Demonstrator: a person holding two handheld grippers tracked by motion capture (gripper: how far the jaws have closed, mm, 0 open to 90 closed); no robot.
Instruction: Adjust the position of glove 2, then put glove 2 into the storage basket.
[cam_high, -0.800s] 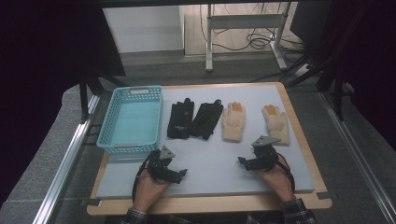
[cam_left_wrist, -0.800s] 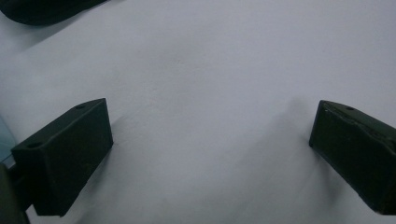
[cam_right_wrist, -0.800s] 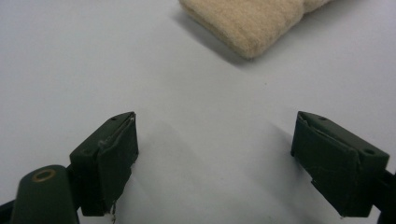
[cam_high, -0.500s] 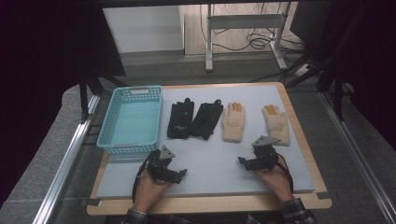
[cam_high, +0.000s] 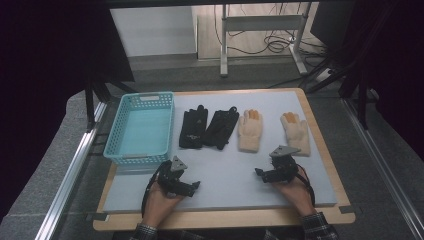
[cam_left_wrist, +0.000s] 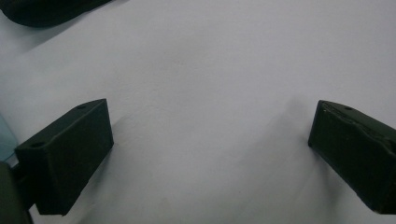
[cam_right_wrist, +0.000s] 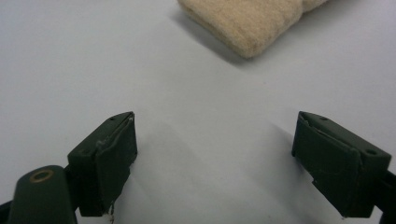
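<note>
1. On the pale grey mat (cam_high: 225, 170), seen from the high view, the left gripper (cam_high: 194, 186) and the right gripper (cam_high: 258, 173) rest low near the front edge, each in a hand, jaw tips turned inward toward each other and well apart. How wide either stands cannot be read here (the tips are small and dark). Beyond the tips lie four gloves in a row: a black glove (cam_high: 193, 128), a second black glove (cam_high: 221, 128) touching it, a cream glove (cam_high: 249, 130) and a second cream glove (cam_high: 296, 132), the last just beyond the right gripper. A turquoise basket (cam_high: 116, 150) sits beyond the left gripper, with nothing seen inside it. The person's forearms are cut off at the bottom edge.

2. Between the fingers in the left gripper view, the left gripper (cam_left_wrist: 210, 140) shows only bare mat; the jaws stand wide and grip nothing. A black glove's edge (cam_left_wrist: 42, 10) lies well ahead, toward the left finger (cam_left_wrist: 65, 154), cut off by the frame; a sliver of turquoise at the far left is too small to make out.

3. Ahead of the fingers in the right gripper view, the right gripper (cam_right_wrist: 215, 149) is likewise spread wide over bare mat, holding nothing. A cream glove's cuff (cam_right_wrist: 247, 23) lies ahead, apart from both fingers (cam_right_wrist: 105, 161), its upper part cut off.
</note>
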